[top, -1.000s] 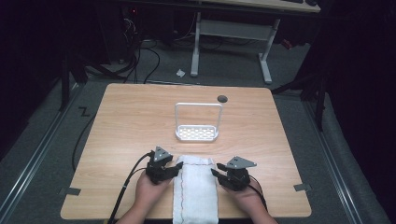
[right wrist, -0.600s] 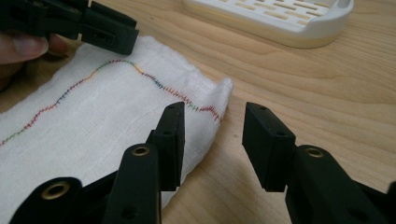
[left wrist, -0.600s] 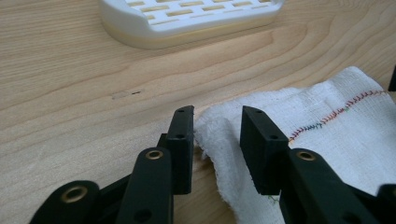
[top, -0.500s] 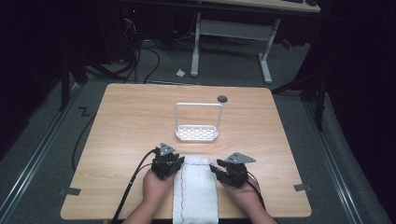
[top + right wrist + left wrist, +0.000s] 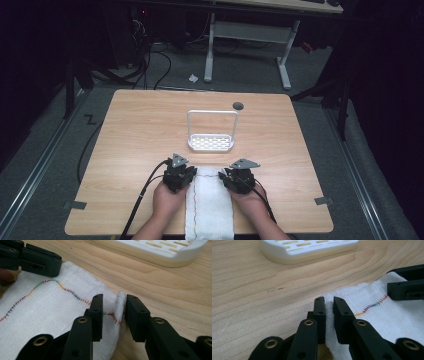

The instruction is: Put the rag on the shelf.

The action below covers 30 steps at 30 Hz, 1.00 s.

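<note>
The tabletop (image 5: 140,130) is a light wood surface occupying the centre of the high view. A white cloth (image 5: 209,205) lies flat at the lower centre of that frame, running from between the two grippers down to the near edge of the tabletop. A line of multicoloured stitching runs along the cloth.

The left gripper (image 5: 180,175) sits at the cloth's upper left corner, held by the person's left hand (image 5: 167,200). In the left gripper view, the left gripper (image 5: 329,302) has its jaws nearly closed, with a narrow gap between them; a raised fold of the cloth's (image 5: 387,315) edge stands in that gap. Whether the jaws press firmly on the fold cannot be told.

The right gripper (image 5: 239,177) sits at the cloth's upper right corner, held by the right hand (image 5: 250,202). In the right gripper view, the right gripper (image 5: 113,302) has its jaws partly open, standing on either side of the cloth's (image 5: 50,310) edge. The edge rises between them, closer to the right-hand jaw in the frame. The left-hand jaw rests over the stitching.

A white rack (image 5: 212,142) with a slotted base and an upright wire loop stands at the centre of the tabletop, just above the grippers in the high view and apart from the cloth. Its slotted base appears at the top of the left gripper view (image 5: 309,250) and at the upper right of the right gripper view (image 5: 160,250).

A small dark round object (image 5: 238,105) lies on the tabletop near the far edge, above and right of the rack.
</note>
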Tool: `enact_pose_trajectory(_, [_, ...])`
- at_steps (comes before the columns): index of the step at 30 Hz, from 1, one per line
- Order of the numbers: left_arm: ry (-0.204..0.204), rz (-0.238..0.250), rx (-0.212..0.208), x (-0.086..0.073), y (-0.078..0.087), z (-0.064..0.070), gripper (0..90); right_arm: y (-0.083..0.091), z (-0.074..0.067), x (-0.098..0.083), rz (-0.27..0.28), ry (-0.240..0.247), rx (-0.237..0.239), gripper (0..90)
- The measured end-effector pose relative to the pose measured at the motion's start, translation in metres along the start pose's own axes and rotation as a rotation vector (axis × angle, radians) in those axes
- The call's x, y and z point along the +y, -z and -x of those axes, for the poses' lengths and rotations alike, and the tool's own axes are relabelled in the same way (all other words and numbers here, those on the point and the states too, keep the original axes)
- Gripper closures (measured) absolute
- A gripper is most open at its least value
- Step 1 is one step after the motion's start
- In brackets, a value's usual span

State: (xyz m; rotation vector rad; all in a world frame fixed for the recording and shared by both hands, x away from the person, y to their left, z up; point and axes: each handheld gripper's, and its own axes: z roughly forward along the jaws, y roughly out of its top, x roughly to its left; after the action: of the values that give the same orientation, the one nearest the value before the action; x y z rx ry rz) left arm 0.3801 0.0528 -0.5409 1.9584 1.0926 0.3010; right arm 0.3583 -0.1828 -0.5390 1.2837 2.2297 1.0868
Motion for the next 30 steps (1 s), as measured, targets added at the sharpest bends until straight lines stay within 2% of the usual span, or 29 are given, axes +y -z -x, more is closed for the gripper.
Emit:
enact_pose_trajectory(9, [0.004, 0.000, 0.000, 0.000, 0.000, 0.000, 81.0, 0.000, -0.003, 0.000, -0.002, 0.009, 0.027, 83.7])
enact_pose_trajectory(11, [0.006, -0.001, -0.003, 0.000, 0.000, 0.000, 81.3, -0.001, -0.003, 0.000, -0.004, -0.003, 0.031, 85.0])
enact_pose_trajectory(16, [0.024, -0.003, -0.023, 0.000, 0.000, -0.003, 83.0, -0.001, -0.003, 0.001, -0.001, 0.003, 0.036, 86.0])
enact_pose_trajectory(19, [0.026, -0.002, -0.020, 0.000, 0.001, -0.003, 83.3, 0.001, -0.003, 0.000, 0.023, 0.010, 0.038, 86.0])
enact_pose_trajectory(25, [0.017, 0.087, -0.008, -0.002, 0.010, -0.001, 83.8, 0.010, -0.004, 0.001, 0.103, 0.034, 0.034, 85.9])
enact_pose_trajectory(28, [0.034, 0.144, -0.018, 0.001, 0.018, 0.002, 83.8, 0.016, -0.006, 0.003, 0.150, 0.038, 0.027, 85.9])
enact_pose_trajectory(30, [0.030, 0.170, -0.012, 0.003, 0.021, 0.004, 83.8, 0.018, -0.007, 0.004, 0.172, 0.047, 0.013, 85.9])
